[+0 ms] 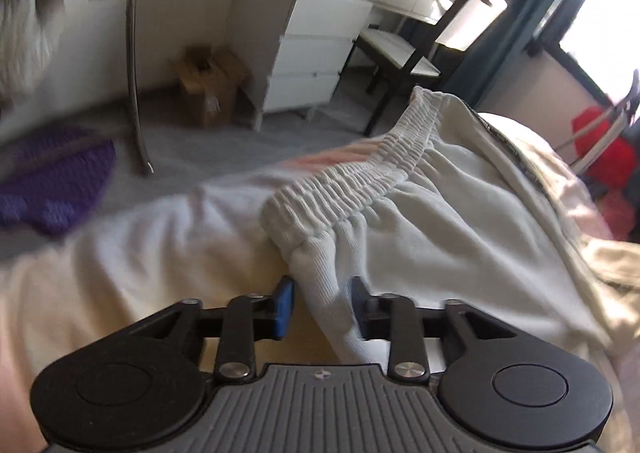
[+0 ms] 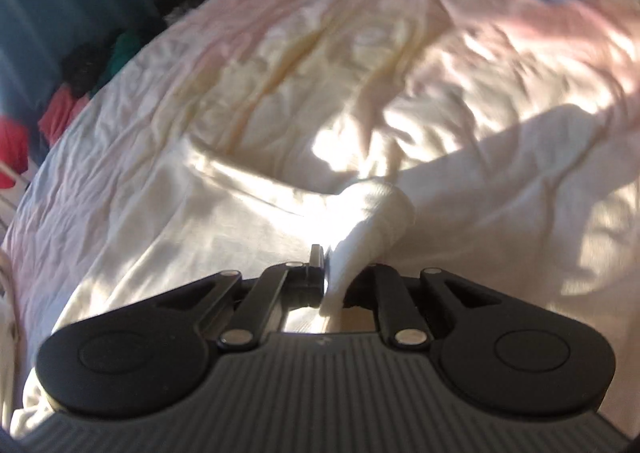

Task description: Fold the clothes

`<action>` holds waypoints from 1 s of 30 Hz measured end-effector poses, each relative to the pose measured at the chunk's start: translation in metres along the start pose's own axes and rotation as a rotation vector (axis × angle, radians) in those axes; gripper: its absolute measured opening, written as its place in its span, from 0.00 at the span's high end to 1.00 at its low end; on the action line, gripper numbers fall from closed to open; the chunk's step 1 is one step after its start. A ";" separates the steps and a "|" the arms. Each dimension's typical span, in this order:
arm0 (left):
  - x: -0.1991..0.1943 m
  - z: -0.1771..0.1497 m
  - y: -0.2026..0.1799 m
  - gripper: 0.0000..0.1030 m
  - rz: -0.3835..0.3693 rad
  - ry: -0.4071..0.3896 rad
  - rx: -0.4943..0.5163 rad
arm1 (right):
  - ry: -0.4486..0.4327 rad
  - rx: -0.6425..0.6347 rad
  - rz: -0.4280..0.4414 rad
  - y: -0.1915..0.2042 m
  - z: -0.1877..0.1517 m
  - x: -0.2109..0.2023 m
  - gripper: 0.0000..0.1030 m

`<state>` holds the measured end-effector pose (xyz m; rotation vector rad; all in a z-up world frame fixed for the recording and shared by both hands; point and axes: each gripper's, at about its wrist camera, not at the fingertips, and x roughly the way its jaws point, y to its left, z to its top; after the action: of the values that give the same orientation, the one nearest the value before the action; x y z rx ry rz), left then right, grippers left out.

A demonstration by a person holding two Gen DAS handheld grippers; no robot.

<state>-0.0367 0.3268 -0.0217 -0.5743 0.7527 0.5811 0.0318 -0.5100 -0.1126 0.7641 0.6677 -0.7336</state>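
Note:
White sweatpants (image 1: pixel 420 205) with a gathered elastic waistband (image 1: pixel 352 177) lie across the pale bed sheet (image 1: pixel 120 273). My left gripper (image 1: pixel 322 307) is shut on the fabric just below the waistband's near end. In the right wrist view, my right gripper (image 2: pixel 334 277) is shut on a bunched white fold of the same garment (image 2: pixel 372 213), which trails away to the right over the sunlit sheet (image 2: pixel 200 133).
Beyond the bed are a white drawer unit (image 1: pixel 316 49), a desk chair (image 1: pixel 420 53), a cardboard box (image 1: pixel 208 85), a metal stand leg (image 1: pixel 134 65) and a purple mat (image 1: pixel 52 181). Red items (image 1: pixel 600 149) sit by the window. Coloured clothes (image 2: pixel 60 101) lie beside the bed.

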 end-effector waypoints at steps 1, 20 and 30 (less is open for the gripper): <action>-0.004 -0.001 -0.006 0.42 0.015 -0.026 0.032 | -0.013 -0.007 0.013 0.002 0.000 -0.003 0.66; -0.063 -0.105 -0.218 0.14 -0.242 -0.308 0.602 | -0.194 -0.404 0.479 0.089 -0.040 -0.117 0.23; 0.005 -0.181 -0.382 0.19 -0.439 -0.250 0.702 | -0.087 -0.416 0.588 0.115 -0.082 -0.118 0.26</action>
<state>0.1367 -0.0586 -0.0313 -0.0023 0.5201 -0.0382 0.0328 -0.3469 -0.0273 0.4993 0.4583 -0.0806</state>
